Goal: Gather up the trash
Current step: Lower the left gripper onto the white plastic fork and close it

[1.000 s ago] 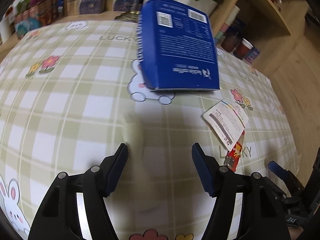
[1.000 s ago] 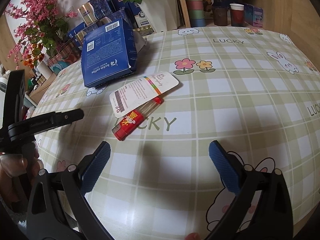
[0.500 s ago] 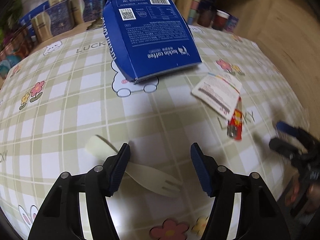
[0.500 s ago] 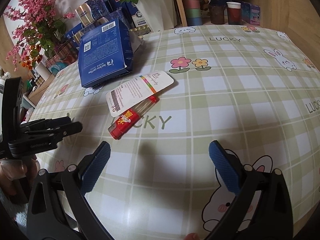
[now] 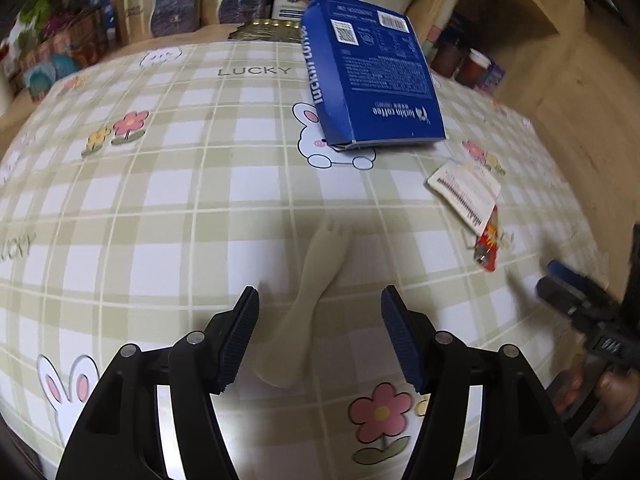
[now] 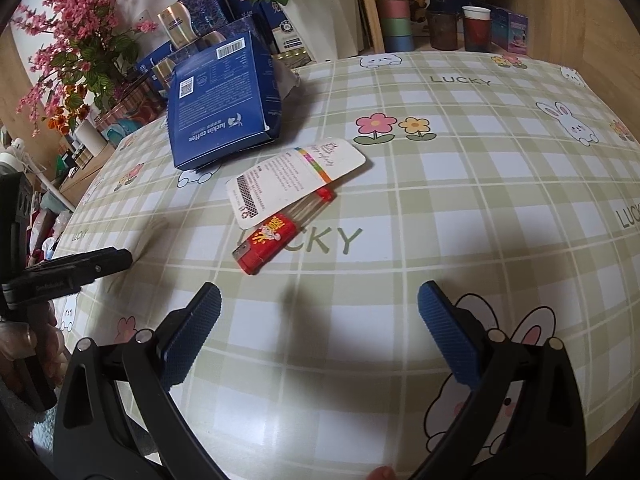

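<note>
Only the left wrist view shows the pale, flat plastic fork [image 5: 316,292], lying on the glossy checked tablecloth [image 5: 160,208] between the left gripper's [image 5: 318,332] wide, empty jaws. The right gripper [image 6: 320,336] gapes wide near the red wrapper [image 6: 266,244], white card [image 6: 296,178] and blue cardboard box [image 6: 222,108].

Bare checked tablecloth [image 5: 168,216] lying open across the left and near side, blue coffee box [image 5: 376,80] blocking the far middle, white card [image 6: 296,176] overlapping red lighter [image 6: 266,242] sitting mid-table, boxes and flower pot [image 6: 328,12] crowding the far edge.
</note>
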The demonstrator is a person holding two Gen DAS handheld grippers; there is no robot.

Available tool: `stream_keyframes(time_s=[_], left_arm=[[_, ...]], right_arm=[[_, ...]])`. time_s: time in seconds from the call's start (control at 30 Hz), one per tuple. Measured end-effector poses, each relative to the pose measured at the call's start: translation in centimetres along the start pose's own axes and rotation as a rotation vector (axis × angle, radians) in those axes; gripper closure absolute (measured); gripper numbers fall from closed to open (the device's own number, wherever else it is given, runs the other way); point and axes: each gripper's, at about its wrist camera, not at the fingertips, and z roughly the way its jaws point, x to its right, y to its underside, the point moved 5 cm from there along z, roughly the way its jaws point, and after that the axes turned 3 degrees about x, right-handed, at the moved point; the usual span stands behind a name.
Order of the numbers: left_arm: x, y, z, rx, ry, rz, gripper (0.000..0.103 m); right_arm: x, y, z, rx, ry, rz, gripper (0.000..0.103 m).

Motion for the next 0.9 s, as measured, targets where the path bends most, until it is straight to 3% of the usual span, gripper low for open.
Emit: stream_keyframes(time_s=[0.17,0.23,0.4,0.5,0.9], left_arm=[[0.3,-0.8,0.7,0.009,-0.038,0.101,0.044],[0.1,-1.1,1.2,0.000,-0.034,0.106,0.054],[0.5,-1.2,1.8,0.019,-0.060,0.129,0.061],[0.1,-1.4,1.8,0.042,-0.094,0.119,0.083],[0.7,-2.3,-1.6,0.154,0.004,0.077,0.084]], right_arm=[[0.4,-0.1,-0.3,0.003,0.008,0.008,0.006],[0.5,-0.1,-0.3,0.002,0.009,0.013,0.006],[0.5,0.0,-0.2,-0.006,0.004,0.011,0.006],[0.4,0.2,0.1,-0.017,0.000,0.010,0.006],[-1.1,-0.5,1.8,-0.075,-0.039,-0.002,0.006]])
